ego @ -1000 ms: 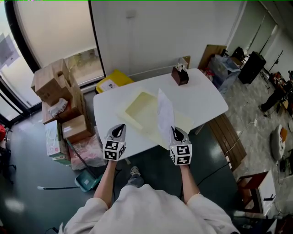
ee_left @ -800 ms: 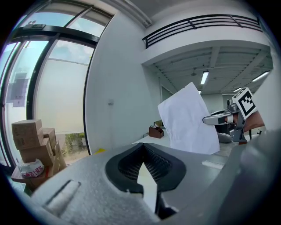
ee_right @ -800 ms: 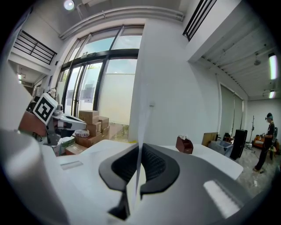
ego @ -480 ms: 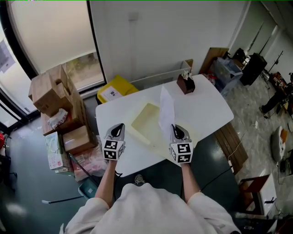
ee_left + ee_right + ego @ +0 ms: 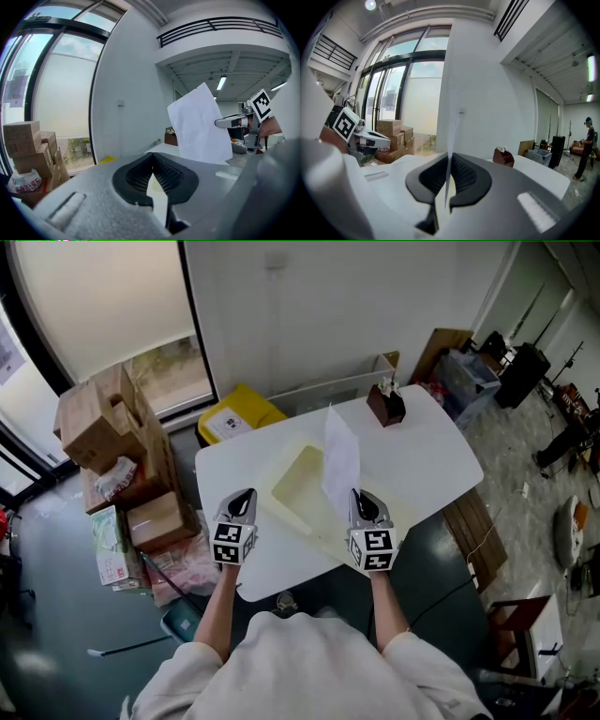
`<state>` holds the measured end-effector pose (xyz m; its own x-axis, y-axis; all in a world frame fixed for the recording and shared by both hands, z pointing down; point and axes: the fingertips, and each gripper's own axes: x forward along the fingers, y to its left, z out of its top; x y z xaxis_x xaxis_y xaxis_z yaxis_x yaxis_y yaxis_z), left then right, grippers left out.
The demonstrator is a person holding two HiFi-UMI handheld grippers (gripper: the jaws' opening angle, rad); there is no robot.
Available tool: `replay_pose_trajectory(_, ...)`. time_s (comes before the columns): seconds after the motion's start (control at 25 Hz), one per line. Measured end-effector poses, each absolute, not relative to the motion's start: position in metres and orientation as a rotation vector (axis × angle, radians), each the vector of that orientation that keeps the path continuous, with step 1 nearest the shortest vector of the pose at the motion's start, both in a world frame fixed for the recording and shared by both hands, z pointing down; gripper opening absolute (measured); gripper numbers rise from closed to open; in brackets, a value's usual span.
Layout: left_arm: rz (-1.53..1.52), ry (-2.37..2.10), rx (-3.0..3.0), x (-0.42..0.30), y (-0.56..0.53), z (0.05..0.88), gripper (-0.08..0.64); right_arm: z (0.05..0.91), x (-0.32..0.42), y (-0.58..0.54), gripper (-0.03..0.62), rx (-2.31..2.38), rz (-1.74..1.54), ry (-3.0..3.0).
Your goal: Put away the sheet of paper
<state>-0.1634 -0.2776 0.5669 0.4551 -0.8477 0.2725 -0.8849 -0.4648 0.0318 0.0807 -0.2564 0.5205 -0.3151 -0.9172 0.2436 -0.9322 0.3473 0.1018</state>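
A white sheet of paper (image 5: 340, 463) stands upright on edge, pinched at its lower end by my right gripper (image 5: 364, 507), which is shut on it. In the right gripper view the sheet (image 5: 452, 122) rises edge-on from between the jaws of that gripper (image 5: 450, 159). My left gripper (image 5: 239, 512) hovers over the near left of the white table (image 5: 427, 460), shut with nothing in it (image 5: 152, 157). From it I see the paper (image 5: 199, 124) and the right gripper (image 5: 225, 123). A pale yellow clear folder (image 5: 300, 479) lies on the table under and beyond the sheet.
A brown tissue box (image 5: 385, 406) stands at the table's far right corner. Stacked cardboard boxes (image 5: 94, 418) fill the floor on the left, with a yellow box (image 5: 234, 418) behind the table. A wooden bench (image 5: 469, 521) runs along the table's right side.
The head view has shifted a little, so the table sits further right. Both grippers keep nearly the same place, and the sheet stays upright in the right one.
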Motion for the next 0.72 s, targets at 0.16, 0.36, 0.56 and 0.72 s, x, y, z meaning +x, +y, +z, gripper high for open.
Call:
replay_pose_trajectory(0.16, 0.341, -1.520, 2.521, -0.159, -0.273, 0.569, 0.005, 0.529, 0.081, -0.252, 0.002, 1.639, 0.122, -2.369)
replay_pose_trajectory(0.36, 0.367, -1.544, 2.485, -0.151, -0.263, 0.575, 0.006, 0.540, 0.087, -0.246, 0.002, 1.592, 0.156, -2.388)
replay_pose_trajectory(0.56, 0.395, -1.549, 2.466, -0.140, -0.254, 0.581, 0.006, 0.550, 0.098, -0.243, 0.002, 1.570, 0.191, -2.395)
replay_pose_trajectory(0.72, 0.415, -1.547, 2.451, -0.134, -0.250, 0.587, 0.006, 0.556, 0.108, -0.243, 0.002, 1.577, 0.236, -2.398)
